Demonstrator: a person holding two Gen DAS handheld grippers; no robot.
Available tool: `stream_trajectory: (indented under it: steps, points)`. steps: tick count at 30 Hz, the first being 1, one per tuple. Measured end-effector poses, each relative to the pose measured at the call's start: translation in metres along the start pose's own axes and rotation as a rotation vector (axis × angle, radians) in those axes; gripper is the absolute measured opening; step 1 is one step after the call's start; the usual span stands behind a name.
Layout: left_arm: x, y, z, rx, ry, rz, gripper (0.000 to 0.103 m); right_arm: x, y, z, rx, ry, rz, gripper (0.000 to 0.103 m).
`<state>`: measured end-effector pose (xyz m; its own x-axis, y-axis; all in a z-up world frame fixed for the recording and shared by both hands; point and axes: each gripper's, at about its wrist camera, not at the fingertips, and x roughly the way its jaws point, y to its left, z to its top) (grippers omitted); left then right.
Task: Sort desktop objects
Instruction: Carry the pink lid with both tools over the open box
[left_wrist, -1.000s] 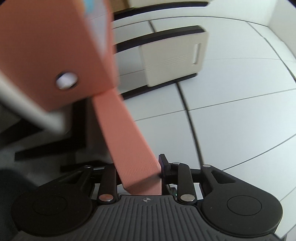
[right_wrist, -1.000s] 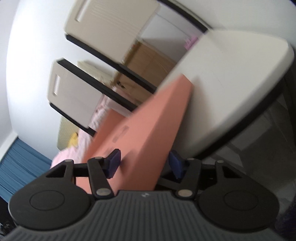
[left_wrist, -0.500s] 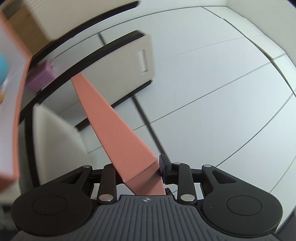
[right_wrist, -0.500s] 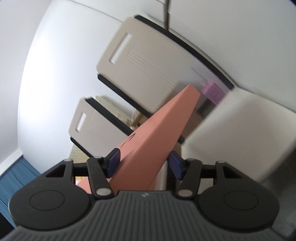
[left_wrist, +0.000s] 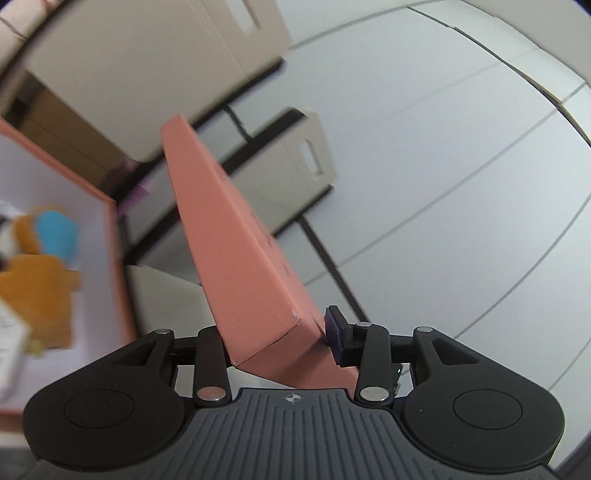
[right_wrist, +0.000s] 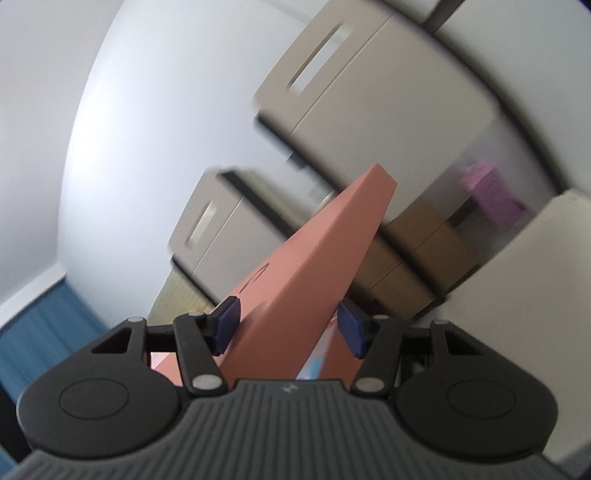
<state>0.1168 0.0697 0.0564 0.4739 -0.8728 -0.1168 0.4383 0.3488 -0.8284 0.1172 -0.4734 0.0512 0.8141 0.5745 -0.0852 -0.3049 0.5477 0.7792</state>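
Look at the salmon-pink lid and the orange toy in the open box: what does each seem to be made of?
Lid: probably paper-covered cardboard, matt, judging by the fine ribbed texture and sharp folded corners.
Orange toy: probably plush fabric, judging by its soft, fuzzy outline, though it is blurred.

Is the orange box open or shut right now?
Open. The orange box shows its white inside and a plush toy, and its lid is off, between the left gripper's jaws.

Pale tabletop (left_wrist: 162, 295) beside open orange box (left_wrist: 115, 258) w/ plush toys (left_wrist: 37, 280) inside; contact betw. box & top unclear.
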Motion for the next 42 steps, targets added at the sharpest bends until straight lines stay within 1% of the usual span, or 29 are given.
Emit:
stream_trajectory:
  steps: [5,8,12,14,16,17,18,19,20,22,23,27,30,31,32,33,34,35,39,42]
  points:
    - [-0.058,0.033,0.007,-0.034,-0.061,0.065,0.043,0.07,0.017,-0.037,-0.026,0.097,0.045,0.059]
    - [-0.079,0.058,0.015,-0.06,-0.092,0.077,0.043,0.106,0.023,-0.06,-0.034,0.139,0.052,0.059]
    - [-0.101,0.094,0.017,-0.135,-0.104,0.081,0.043,0.142,0.025,-0.084,-0.033,0.15,0.038,0.059]
    - [-0.104,0.103,0.019,-0.157,-0.099,0.092,0.043,0.153,0.023,-0.094,-0.034,0.141,0.032,0.059]
    - [-0.1,0.105,0.021,-0.153,-0.091,0.112,0.043,0.161,0.018,-0.103,-0.039,0.134,0.028,0.059]
    - [-0.098,0.103,0.022,-0.139,-0.083,0.142,0.043,0.163,0.017,-0.106,-0.059,0.129,0.02,0.057]
    - [-0.096,0.101,0.022,-0.122,-0.075,0.174,0.046,0.163,0.018,-0.109,-0.102,0.121,0.003,0.047]
    - [-0.095,0.103,0.021,-0.118,-0.066,0.197,0.047,0.163,0.018,-0.111,-0.129,0.107,-0.002,0.029]
    - [-0.095,0.105,0.019,-0.117,-0.058,0.217,0.045,0.164,0.019,-0.111,-0.139,0.087,0.008,0.026]
    - [-0.093,0.108,0.018,-0.119,-0.045,0.276,0.045,0.166,0.017,-0.112,-0.127,0.053,0.044,0.026]
    - [-0.093,0.109,0.018,-0.122,-0.042,0.307,0.044,0.168,0.015,-0.114,-0.122,0.051,0.05,0.026]
    - [-0.094,0.115,0.02,-0.162,-0.046,0.328,0.045,0.185,0.008,-0.129,-0.139,0.112,-0.016,0.026]
    - [-0.094,0.117,0.021,-0.17,-0.045,0.343,0.047,0.187,0.006,-0.139,-0.156,0.089,-0.059,0.027]
    - [-0.093,0.116,0.021,-0.165,-0.044,0.348,0.047,0.184,0.007,-0.14,-0.151,0.075,-0.073,0.028]
    - [-0.092,0.114,0.022,-0.15,-0.044,0.355,0.048,0.18,0.009,-0.142,-0.157,0.061,-0.089,0.036]
    - [-0.09,0.11,0.022,-0.13,-0.04,0.368,0.05,0.176,0.012,-0.145,-0.177,0.044,-0.108,0.041]
    - [-0.087,0.106,0.022,-0.108,-0.037,0.387,0.051,0.171,0.014,-0.149,-0.197,0.026,-0.131,0.05]
    - [-0.085,0.101,0.022,-0.086,-0.031,0.408,0.054,0.166,0.016,-0.154,-0.206,0.01,-0.149,0.053]
    - [-0.076,0.079,0.02,0.001,-0.01,0.488,0.062,0.151,0.018,-0.173,-0.161,-0.017,-0.177,0.056]
    - [-0.07,0.053,0.013,0.122,-0.025,0.542,0.066,0.143,0.019,-0.189,-0.132,-0.023,-0.193,0.057]
